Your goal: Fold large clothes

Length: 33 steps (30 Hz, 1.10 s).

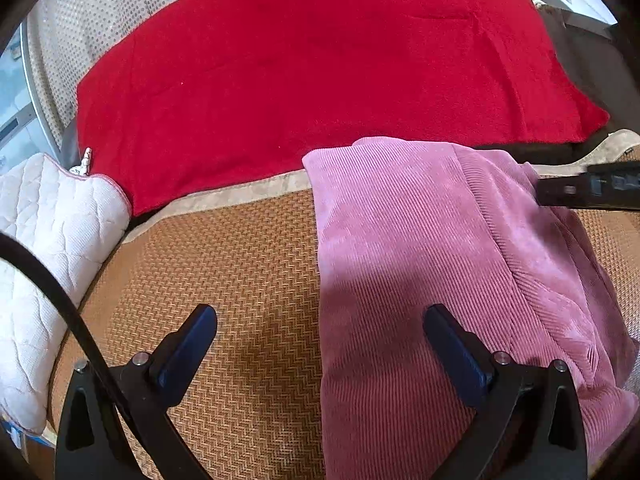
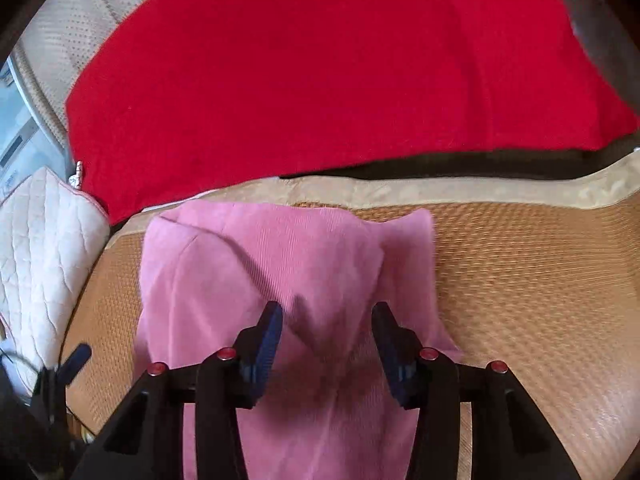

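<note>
- Left wrist view: left gripper (image 1: 320, 332) hovers with jaws wide apart, holding nothing. It straddles the straight left edge of the pink corduroy garment (image 1: 420, 248), which lies partly folded on the woven mat (image 1: 224, 264). One fingertip is over mat, the other over cloth. The right gripper (image 1: 592, 192) enters at the garment's far right side. To grasp well, lower onto the edge so both pads take all layers.
- Right wrist view: right gripper (image 2: 326, 332) is over the garment's middle, jaws apart, nothing clamped. A raised ridge of cloth lies between the fingers; judged the likely pinch point. Red blanket (image 2: 320, 72) and quilted pillow (image 2: 44, 248) lie beyond; keep the fold clear of them.
</note>
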{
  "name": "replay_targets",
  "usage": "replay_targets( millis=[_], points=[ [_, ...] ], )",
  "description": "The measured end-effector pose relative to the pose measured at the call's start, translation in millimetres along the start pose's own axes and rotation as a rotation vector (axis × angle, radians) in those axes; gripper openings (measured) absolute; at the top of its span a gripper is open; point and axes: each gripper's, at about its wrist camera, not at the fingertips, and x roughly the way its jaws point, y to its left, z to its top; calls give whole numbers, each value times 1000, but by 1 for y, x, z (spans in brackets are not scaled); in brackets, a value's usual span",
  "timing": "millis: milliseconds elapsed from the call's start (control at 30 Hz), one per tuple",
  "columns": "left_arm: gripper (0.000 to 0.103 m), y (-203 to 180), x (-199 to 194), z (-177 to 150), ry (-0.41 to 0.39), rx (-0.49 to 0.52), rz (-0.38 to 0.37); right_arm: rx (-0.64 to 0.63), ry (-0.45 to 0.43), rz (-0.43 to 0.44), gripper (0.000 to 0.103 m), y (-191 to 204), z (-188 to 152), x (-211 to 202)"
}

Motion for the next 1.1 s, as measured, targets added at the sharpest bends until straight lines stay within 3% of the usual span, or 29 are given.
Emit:
replay_targets(
  millis=[267,400,600,900,1100],
  points=[
    [103,7,-17,-4,-44,-2,30,-9,-12,-30,53,-12,-32,-54],
    [103,14,-25,-4,-82,5,75,44,-16,49,53,-22,-46,-69],
    [103,19,-28,-2,-76,-10,80,21,-69,85,53,-6,-59,-96],
    [103,34,-80,1,-172,-78,48,-69,-215,-65,53,37,-92,-161],
    [103,40,-131,-10,-241,-114,109,-76,-212,-136,54,53,-99,-190]
  ],
)
